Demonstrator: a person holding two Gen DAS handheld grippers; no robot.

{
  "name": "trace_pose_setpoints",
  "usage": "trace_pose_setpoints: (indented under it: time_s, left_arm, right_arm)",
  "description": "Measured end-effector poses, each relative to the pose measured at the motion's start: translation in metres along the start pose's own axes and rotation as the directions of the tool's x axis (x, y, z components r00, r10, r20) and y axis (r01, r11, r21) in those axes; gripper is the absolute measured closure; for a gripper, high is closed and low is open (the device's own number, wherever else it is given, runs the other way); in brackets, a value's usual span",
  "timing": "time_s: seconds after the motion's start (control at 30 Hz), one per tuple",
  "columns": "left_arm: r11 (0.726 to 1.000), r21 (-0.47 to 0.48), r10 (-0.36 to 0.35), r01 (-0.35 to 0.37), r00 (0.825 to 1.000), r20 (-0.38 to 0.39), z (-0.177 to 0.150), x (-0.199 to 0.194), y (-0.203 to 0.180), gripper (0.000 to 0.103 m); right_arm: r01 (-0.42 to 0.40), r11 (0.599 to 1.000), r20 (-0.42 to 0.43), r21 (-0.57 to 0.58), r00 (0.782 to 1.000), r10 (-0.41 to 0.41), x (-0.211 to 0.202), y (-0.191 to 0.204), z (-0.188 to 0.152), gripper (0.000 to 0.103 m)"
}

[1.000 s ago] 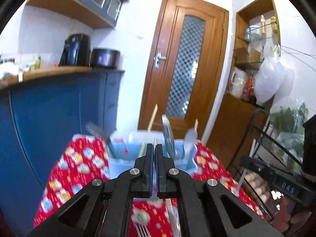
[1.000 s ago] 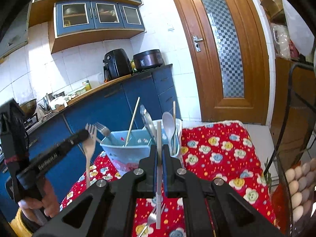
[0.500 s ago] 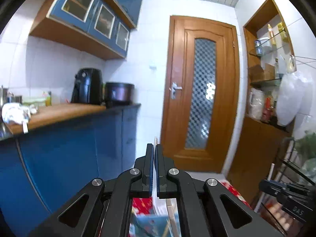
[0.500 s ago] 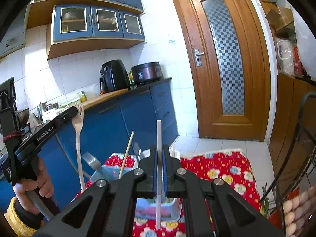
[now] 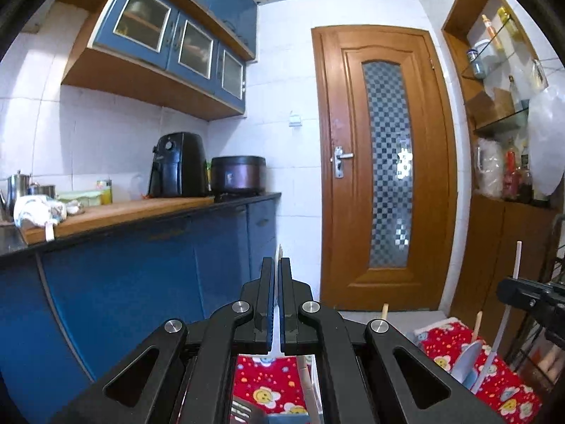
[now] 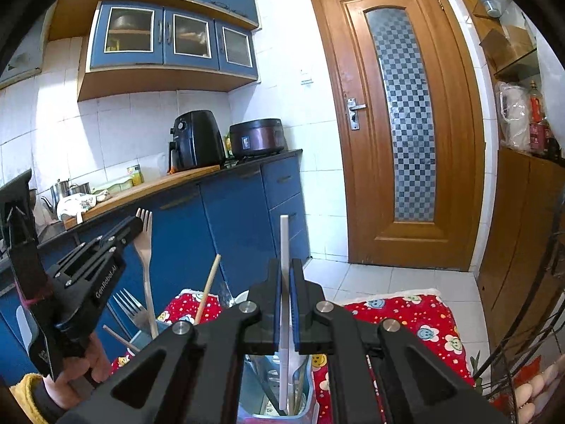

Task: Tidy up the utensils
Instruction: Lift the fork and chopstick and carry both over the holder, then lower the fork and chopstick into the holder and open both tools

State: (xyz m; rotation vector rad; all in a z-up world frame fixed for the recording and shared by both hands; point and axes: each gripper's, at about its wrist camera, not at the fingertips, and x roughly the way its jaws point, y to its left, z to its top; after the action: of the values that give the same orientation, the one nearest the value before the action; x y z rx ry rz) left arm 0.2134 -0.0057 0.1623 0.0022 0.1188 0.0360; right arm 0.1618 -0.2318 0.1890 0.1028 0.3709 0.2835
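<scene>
My left gripper (image 5: 277, 265) is shut on a pale wooden fork (image 6: 144, 247), held upright with its tines up; in the left wrist view only its thin edge (image 5: 280, 252) shows between the fingers. In the right wrist view the same left gripper (image 6: 136, 226) sits at the left, held by a hand. My right gripper (image 6: 285, 265) is shut on a white stick (image 6: 284, 240) that stands vertical. Below both is a light blue utensil bin (image 6: 307, 402) holding a metal fork (image 6: 129, 305), a wooden chopstick (image 6: 208, 288) and other utensils. The right gripper (image 5: 512, 291) shows at the right edge of the left wrist view.
The bin stands on a table with a red flowered cloth (image 6: 406, 318). Blue cabinets and a counter (image 6: 219, 205) with an air fryer (image 6: 196, 141) and a cooker lie to the left. A wooden door (image 6: 399, 123) is ahead. A wire rack with eggs (image 6: 529, 385) is at the right.
Both grippers have moved up and back from the bin with their utensils still held. The left wrist view has tilted up from the table to the door and counter.
</scene>
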Motion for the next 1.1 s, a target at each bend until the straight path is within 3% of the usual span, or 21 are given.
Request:
trace_pose_setpoints:
  time_s: [0.3, 0.37, 0.47, 0.6, 0.73, 1.1]
  left_arm:
    - [0.999, -0.013, -0.032, 0.032, 0.998, -0.054, -0.019, 0.003, 0.000, 0.100]
    - [0.999, -0.018, -0.035, 0.034, 0.998, -0.061, -0.019, 0.002, 0.001, 0.100]
    - [0.998, -0.030, -0.056, 0.054, 0.995, -0.080, -0.021, -0.001, 0.003, 0.099]
    - [0.997, -0.024, -0.072, 0.070, 0.992, -0.103, -0.020, -0.006, 0.002, 0.089]
    - [0.995, -0.040, -0.093, 0.089, 0.990, -0.110, -0.016, -0.016, 0.004, 0.067]
    - [0.989, -0.062, -0.139, 0.132, 0.981, -0.137, -0.004, -0.056, 0.011, 0.064]
  right_arm:
    - [-0.031, 0.999, -0.057, 0.040, 0.998, 0.033, 0.011, -0.004, -0.014, 0.095]
    - [-0.033, 0.998, -0.060, 0.060, 0.998, 0.036, 0.010, -0.006, -0.015, 0.083]
    - [-0.045, 0.996, -0.054, 0.082, 0.997, 0.049, 0.006, -0.008, -0.016, 0.078]
    - [-0.049, 0.995, -0.038, 0.090, 0.998, 0.053, -0.004, -0.008, -0.014, 0.077]
    - [-0.057, 0.994, -0.021, 0.093, 0.998, 0.059, -0.017, -0.008, -0.012, 0.075]
    - [-0.056, 0.990, -0.047, 0.130, 0.997, 0.062, -0.053, -0.007, -0.020, 0.073]
